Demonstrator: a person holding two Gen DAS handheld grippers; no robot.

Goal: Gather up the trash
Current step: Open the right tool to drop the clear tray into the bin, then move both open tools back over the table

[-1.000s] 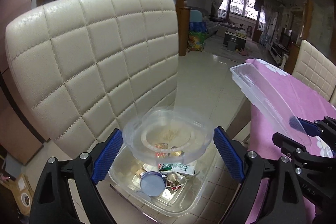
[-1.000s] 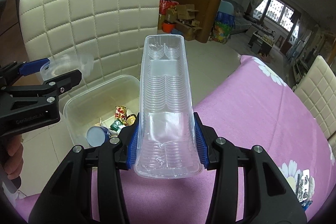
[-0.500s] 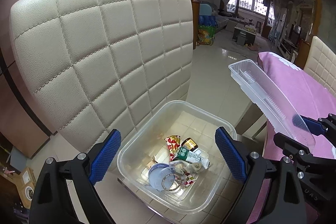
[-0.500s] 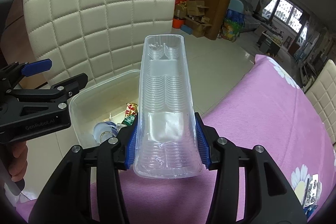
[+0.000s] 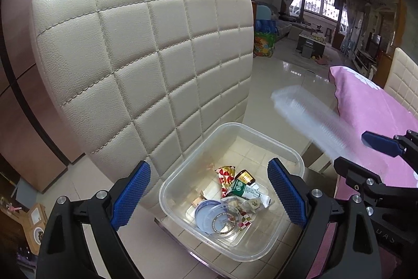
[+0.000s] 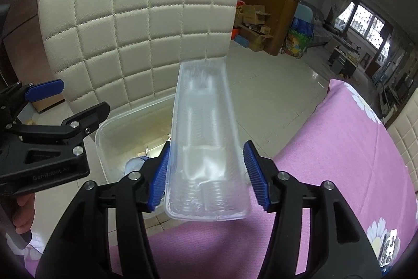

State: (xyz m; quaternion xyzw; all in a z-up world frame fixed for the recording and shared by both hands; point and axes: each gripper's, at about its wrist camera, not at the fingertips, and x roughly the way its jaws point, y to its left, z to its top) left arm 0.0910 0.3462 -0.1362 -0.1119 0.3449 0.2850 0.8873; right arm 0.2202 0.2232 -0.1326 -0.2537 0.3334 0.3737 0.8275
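My left gripper hangs open over a clear plastic bin on the chair seat, with nothing between its pads. In the bin lie snack wrappers and a clear round lid. A long clear plastic tray sits between the jaws of my right gripper, which are opening. The right pad stands off the tray's edge. The tray is blurred and points toward the bin. In the left wrist view the tray slants above the bin's right side, ahead of the right gripper.
A cream quilted chair back rises right behind the bin. The table with a pink flowered cloth lies to the right. My left gripper and the hand holding it show at the left. Tiled floor stretches beyond.
The round clear lid has left the left gripper and landed in the bin. The right jaws have spread apart, and the tray has gone blurry and slipped forward.
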